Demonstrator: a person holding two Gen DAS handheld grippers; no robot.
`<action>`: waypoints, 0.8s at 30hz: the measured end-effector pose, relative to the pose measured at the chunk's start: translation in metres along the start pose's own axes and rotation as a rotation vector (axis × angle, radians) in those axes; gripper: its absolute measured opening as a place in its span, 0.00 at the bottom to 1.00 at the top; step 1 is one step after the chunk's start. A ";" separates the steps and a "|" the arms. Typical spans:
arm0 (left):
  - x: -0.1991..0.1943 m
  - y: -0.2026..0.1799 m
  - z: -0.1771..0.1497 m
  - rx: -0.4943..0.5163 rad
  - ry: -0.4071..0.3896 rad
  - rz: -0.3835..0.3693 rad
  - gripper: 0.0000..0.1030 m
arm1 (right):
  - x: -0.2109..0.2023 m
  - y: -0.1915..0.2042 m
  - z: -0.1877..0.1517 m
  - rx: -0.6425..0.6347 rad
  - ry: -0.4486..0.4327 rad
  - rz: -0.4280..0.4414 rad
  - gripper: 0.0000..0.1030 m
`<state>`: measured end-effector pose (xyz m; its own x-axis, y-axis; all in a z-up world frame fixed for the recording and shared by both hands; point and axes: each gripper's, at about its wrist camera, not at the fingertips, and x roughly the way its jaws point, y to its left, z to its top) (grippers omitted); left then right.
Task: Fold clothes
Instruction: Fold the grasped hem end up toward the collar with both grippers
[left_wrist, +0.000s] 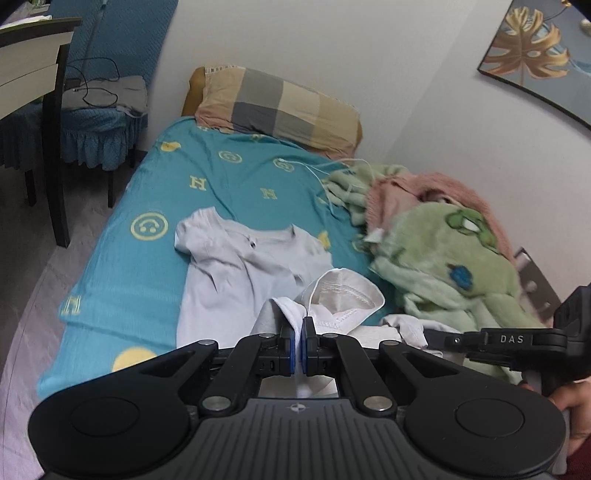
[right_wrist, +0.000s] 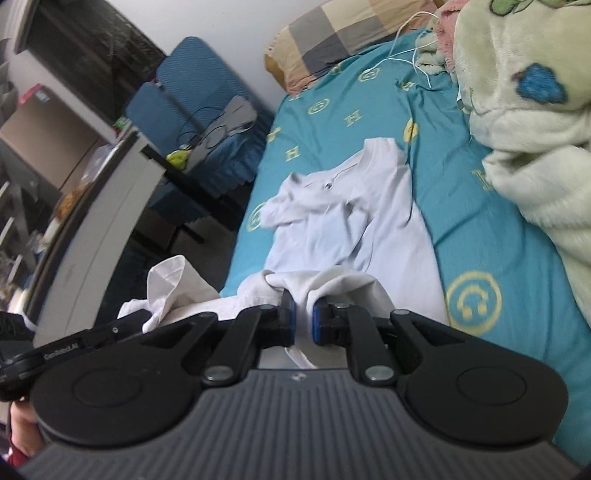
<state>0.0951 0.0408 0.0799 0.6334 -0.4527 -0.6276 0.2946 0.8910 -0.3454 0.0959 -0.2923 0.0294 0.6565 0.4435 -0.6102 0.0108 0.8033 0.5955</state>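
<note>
A pale grey-white t-shirt lies on the teal bed sheet, collar toward the pillow, rumpled at the shoulders. My left gripper is shut on the shirt's bunched white hem, which loops up beyond the jaws. In the right wrist view the same shirt stretches away from me, and my right gripper is shut on a fold of its hem. The two grippers hold the bottom edge side by side, lifted off the bed. The left gripper's body shows at the lower left of the right wrist view.
A green and pink fleece blanket is heaped on the bed's right side by the wall. A checked pillow lies at the head, with a white cable beside it. A blue-covered chair and a dark table stand left of the bed.
</note>
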 end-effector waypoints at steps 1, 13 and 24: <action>0.014 0.003 0.004 0.011 -0.013 0.015 0.04 | 0.013 -0.004 0.006 0.002 -0.002 -0.007 0.12; 0.188 0.057 -0.007 0.105 0.070 0.161 0.04 | 0.162 -0.055 0.035 -0.097 0.063 -0.161 0.12; 0.209 0.064 -0.019 0.064 0.127 0.164 0.19 | 0.185 -0.068 0.034 -0.097 0.081 -0.183 0.15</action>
<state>0.2323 0.0023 -0.0863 0.5821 -0.2990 -0.7562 0.2431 0.9514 -0.1890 0.2423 -0.2788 -0.1064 0.5878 0.3137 -0.7457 0.0492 0.9062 0.4200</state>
